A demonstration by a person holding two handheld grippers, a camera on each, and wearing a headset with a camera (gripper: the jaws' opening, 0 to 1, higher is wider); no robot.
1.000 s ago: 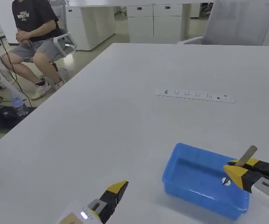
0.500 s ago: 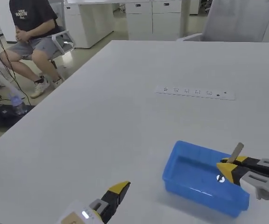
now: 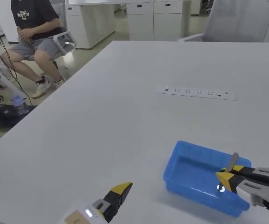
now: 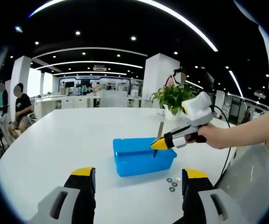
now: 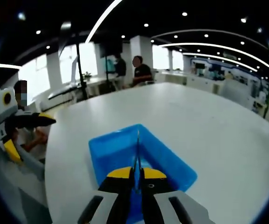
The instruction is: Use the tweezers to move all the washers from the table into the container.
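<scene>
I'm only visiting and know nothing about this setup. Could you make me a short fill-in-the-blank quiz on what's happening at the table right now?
The container is coloured ____.
The right gripper is shut on the ____.
The jaws of the left gripper stand ____.
Several washers lie on the ____ beside the container.
Missing words: blue; tweezers; open; table.
</scene>
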